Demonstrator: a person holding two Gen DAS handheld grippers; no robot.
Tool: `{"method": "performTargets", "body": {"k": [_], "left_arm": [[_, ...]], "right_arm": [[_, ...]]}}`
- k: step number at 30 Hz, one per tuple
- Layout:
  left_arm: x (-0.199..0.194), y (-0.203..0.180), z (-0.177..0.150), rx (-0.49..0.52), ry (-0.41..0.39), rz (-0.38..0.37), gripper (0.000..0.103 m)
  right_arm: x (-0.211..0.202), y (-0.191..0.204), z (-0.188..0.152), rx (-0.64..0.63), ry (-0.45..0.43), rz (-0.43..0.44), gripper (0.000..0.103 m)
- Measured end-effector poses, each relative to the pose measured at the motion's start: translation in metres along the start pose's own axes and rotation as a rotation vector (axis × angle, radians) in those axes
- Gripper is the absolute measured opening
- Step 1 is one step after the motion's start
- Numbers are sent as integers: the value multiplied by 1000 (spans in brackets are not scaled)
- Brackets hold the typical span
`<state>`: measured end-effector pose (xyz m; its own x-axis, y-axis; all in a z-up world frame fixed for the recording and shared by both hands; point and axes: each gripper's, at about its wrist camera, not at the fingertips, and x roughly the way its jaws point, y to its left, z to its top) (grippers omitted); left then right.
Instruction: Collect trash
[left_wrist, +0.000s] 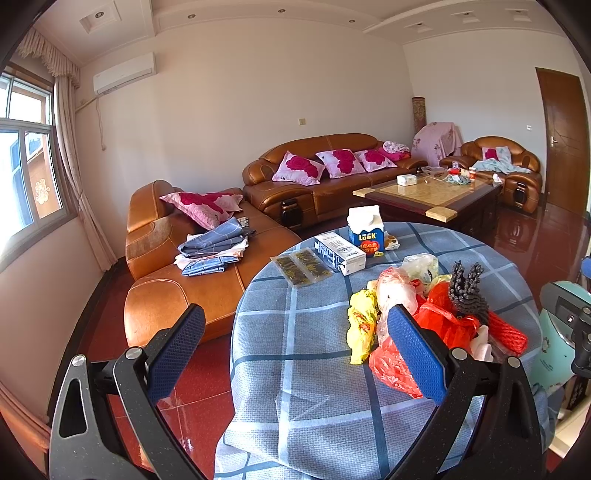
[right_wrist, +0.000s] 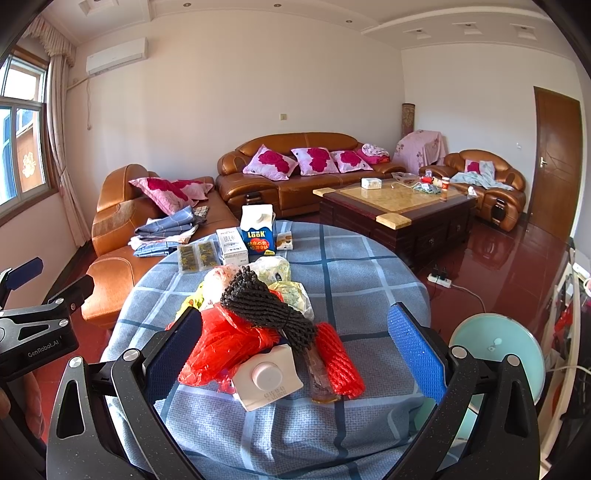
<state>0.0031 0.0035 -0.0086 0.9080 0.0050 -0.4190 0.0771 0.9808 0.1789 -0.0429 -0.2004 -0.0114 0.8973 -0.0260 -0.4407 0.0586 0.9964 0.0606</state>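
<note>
left gripper (left_wrist: 295, 343) jaws apart | right gripper (right_wrist: 295, 343) jaws apart | trash pile (right_wrist: 255, 332) at near worktop (right_wrist: 369, 266) edge

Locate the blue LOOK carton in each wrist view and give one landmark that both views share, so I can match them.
Left wrist view: the blue LOOK carton stands upright at the far edge of the round table, just right of centre, behind the white box.
Right wrist view: the carton stands at the far edge too, but left of centre, right of the white box.
Shared landmark: the coffee table behind it.
</note>
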Motion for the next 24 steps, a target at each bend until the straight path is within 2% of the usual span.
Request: {"method": "performTargets", "body": {"k": [18,20,24], "left_arm": [[4,2,-5,-6,8,8,97],[5,2,-5,-7,10,7,97],[5,2,-5,-7,9,7,97]], "right_arm": [[-2,-9,-4,2,4,-7,99],[11,-12,-10,5,9,-11,99],[10,-11,-8,5,19,-15,99]]}}
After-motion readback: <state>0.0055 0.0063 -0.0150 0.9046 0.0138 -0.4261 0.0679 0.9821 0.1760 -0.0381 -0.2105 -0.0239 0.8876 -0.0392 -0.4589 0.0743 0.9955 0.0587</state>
